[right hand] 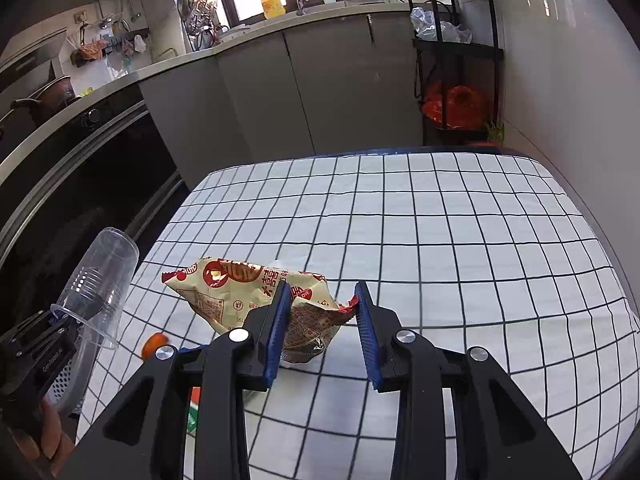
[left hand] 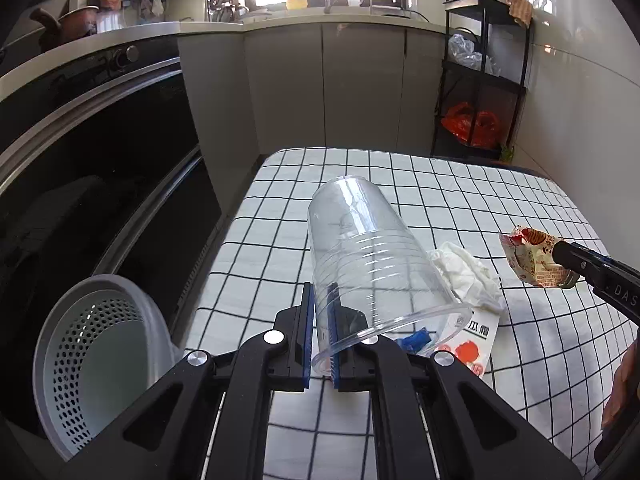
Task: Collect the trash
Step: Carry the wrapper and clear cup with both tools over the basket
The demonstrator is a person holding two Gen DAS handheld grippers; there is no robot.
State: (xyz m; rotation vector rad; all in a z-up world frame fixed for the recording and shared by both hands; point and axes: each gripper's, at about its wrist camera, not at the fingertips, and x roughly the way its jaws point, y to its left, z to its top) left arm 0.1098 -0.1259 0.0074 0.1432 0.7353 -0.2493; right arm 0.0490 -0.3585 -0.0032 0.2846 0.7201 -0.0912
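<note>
Bin position decides the coming move: the grey perforated basket (left hand: 100,360) sits at the lower left of the left wrist frame, off the left edge of the desk (left hand: 440,208) and lower than its checked cloth. It lies just to the left of the left tongs (left hand: 320,332), so that arm is plainly the nearer one, while the right tongs (right hand: 322,328) would have to cross the whole desk to reach it.

The left tongs are clamped on the wall of a clear plastic cup (left hand: 360,256) near its rim, one finger outside and one inside. The cup's long axis points up and away from the tongs, base towards the top centre of the frame, mouth at the fingers (so a turn of the wrist to the left should tip it over the basket).

The right tongs stand partly apart with a crumpled snack wrapper (right hand: 260,296) between them; its long axis runs across the frame, trailing towards the left. The left wrist view shows it lifted off the cloth, so it seems pinched, though the right finger shows a gap.

A white tissue (left hand: 468,276) and a printed flat packet (left hand: 476,340) lie on the cloth just right of the cup, between the two tongs, not yet collected.
</note>
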